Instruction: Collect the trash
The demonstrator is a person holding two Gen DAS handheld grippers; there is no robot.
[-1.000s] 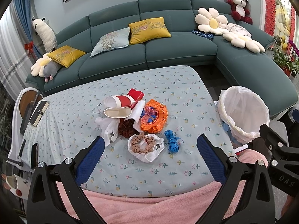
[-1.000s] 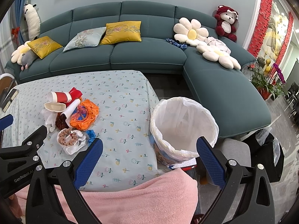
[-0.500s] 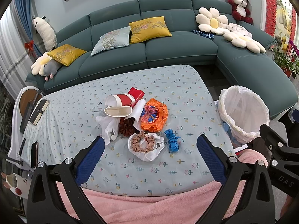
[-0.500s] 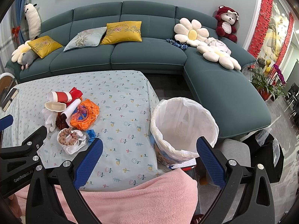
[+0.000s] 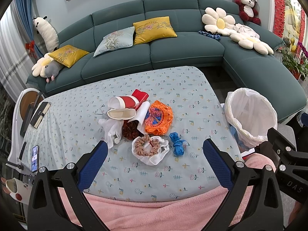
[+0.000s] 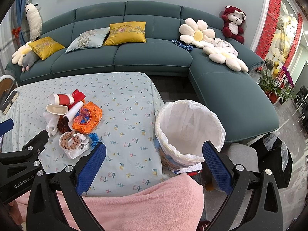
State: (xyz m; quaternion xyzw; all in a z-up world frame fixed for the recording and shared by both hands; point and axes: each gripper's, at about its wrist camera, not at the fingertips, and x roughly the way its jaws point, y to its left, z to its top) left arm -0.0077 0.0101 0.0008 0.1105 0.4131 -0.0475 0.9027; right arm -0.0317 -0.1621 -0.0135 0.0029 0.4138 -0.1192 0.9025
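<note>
At frame centre, trash pile (image 5: 138, 123) sits on the table (image 5: 192, 100) — left gripper (image 5: 154, 161) and right gripper (image 6: 154, 161) both spread wide, empty; lined bin (image 6: 189, 130) at table's right edge.

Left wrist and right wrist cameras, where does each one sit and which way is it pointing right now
Left wrist: sits on the left gripper, looks forward over the table at the trash pile; its open blue fingers and the right gripper's black frame at the right edge show.
Right wrist: sits on the right gripper, faces the lined trash bin beside the table; its open fingers and the left gripper show at left.
Shared: the pile, the bin, the teal sofa and a pink blanket.
</note>
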